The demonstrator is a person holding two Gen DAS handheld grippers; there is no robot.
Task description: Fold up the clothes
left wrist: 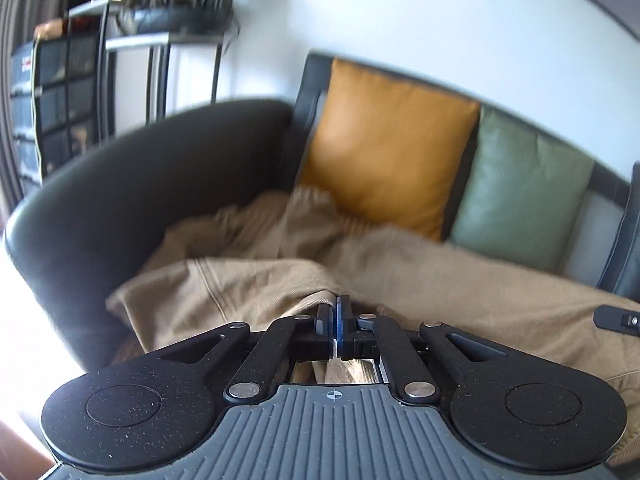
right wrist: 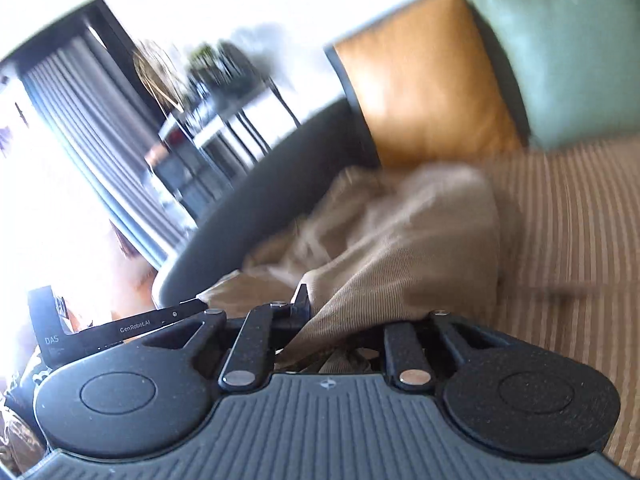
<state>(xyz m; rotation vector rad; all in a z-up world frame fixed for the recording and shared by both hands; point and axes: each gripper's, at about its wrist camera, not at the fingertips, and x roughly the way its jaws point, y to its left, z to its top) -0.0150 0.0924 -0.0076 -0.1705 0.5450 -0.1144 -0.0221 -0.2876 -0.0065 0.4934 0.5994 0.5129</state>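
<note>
A tan garment (left wrist: 260, 280) lies crumpled on a sofa seat against the black armrest (left wrist: 140, 168). My left gripper (left wrist: 335, 312) is shut, its blue-padded fingers pinching a fold of the fabric that pulls up into a peak. In the right wrist view the same tan garment (right wrist: 400, 240) drapes over my right gripper (right wrist: 340, 308). One finger (right wrist: 302, 298) shows beside the cloth; the other is hidden beneath it. The fabric bunches down between the jaws and looks gripped. Both views are blurred.
An orange cushion (left wrist: 388, 152) and a green cushion (left wrist: 520, 192) lean on the sofa back. A striped tan cover (right wrist: 560, 240) spreads over the seat. A metal shelf with plants (left wrist: 168, 20) stands behind the armrest, with curtains (right wrist: 80, 120) by a bright window.
</note>
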